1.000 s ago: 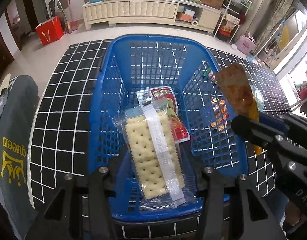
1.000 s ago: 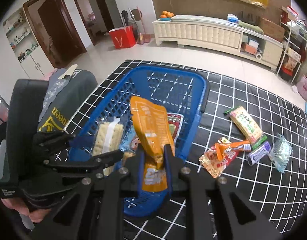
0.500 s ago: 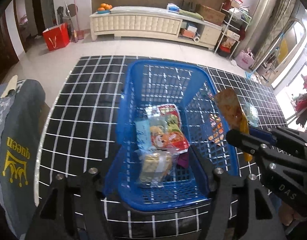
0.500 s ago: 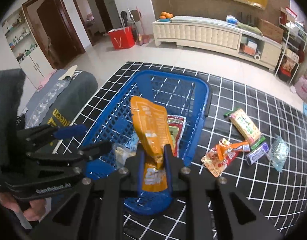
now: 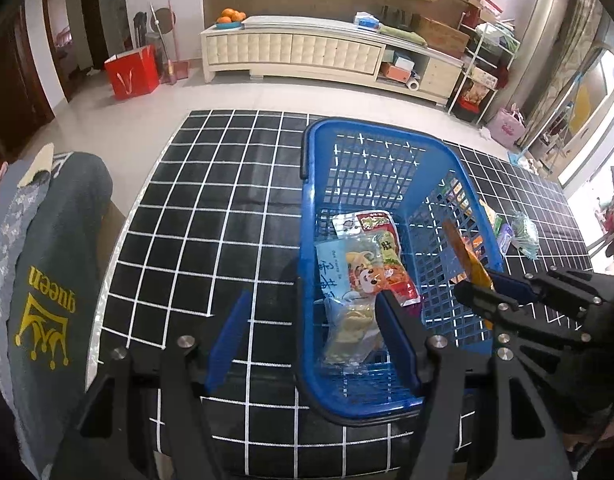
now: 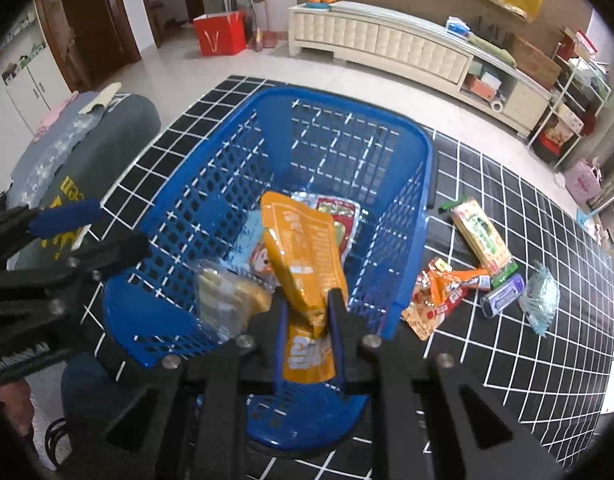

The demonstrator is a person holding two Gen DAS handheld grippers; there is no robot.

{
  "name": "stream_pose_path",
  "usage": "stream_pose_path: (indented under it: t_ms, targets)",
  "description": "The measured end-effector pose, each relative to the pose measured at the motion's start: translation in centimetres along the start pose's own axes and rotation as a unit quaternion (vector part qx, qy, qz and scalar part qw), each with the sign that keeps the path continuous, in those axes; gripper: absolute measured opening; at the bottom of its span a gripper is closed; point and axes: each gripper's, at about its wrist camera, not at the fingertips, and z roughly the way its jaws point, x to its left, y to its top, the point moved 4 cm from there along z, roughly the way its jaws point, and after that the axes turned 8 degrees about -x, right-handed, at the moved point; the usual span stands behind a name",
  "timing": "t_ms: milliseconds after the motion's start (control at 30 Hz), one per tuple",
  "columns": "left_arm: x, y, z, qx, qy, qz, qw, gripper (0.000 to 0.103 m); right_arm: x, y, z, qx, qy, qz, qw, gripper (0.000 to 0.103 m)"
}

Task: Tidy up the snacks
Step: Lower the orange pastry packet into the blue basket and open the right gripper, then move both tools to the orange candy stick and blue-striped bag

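Note:
A blue plastic basket (image 5: 315, 368) (image 6: 211, 168) stands on a black grid-patterned cloth. In it lie a cracker pack (image 5: 347, 332) (image 6: 223, 304) and a red and light-blue snack bag (image 5: 367, 264). My right gripper (image 6: 307, 312) is shut on an orange snack pouch (image 6: 303, 256) and holds it above the basket's near end; it also shows in the left wrist view (image 5: 473, 294). My left gripper (image 5: 313, 318) is open and empty, straddling the basket's left wall near its front corner; it also shows in the right wrist view (image 6: 87, 228).
Several loose snacks lie on the cloth right of the basket: a green-and-yellow pack (image 6: 481, 236), orange-red packets (image 6: 439, 296), a small purple pack (image 6: 503, 300) and a clear bag (image 6: 541, 296). A grey "queen" garment (image 5: 47, 292) lies at the left edge.
My left gripper has let go of the cracker pack, which now lies in the basket, and has pulled back and to the left. My right gripper has carried the orange pouch over the basket.

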Motion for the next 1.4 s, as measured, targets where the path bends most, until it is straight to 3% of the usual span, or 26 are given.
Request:
stream_pose_path:
  t_ms: [233, 267, 367, 467, 833, 1400]
  targets:
    - [0.1, -0.1, -0.6, 0.004, -0.005, 0.001, 1.0, 0.063, 0.1, -0.2, -0.5, 0.004, -0.01, 0.01, 1.0, 0.031]
    - [0.0, -0.2, -0.9, 0.002, -0.005, 0.005, 1.0, 0.063, 0.0, -0.3, -0.6, 0.005, -0.01, 0.014, 1.0, 0.035]
    - [-0.3, -0.3, -1.6, -0.005, -0.002, 0.014, 0.9999, 0.063, -0.3, -0.5, -0.8, 0.006, -0.001, 0.029, 1.0, 0.06]
    - [-0.5, -0.4, -2.1, -0.007, -0.001, 0.01, 0.9999, 0.063, -0.5, -0.4, -1.5, -0.005, 0.01, 0.035, 0.999, 0.066]
    - [-4.7, -0.6, -4.1, -0.016, 0.003, 0.03, 0.9994, 0.063, -4.8, -1.6, -6.6, -0.047, 0.01, 0.059, 0.997, 0.071]
    - [-18.8, -1.3, -4.8, -0.021, -0.035, 0.103, 0.9939, 0.064, -16.6, -6.3, -14.1, -0.104, -0.028, 0.127, 0.986, 0.071]
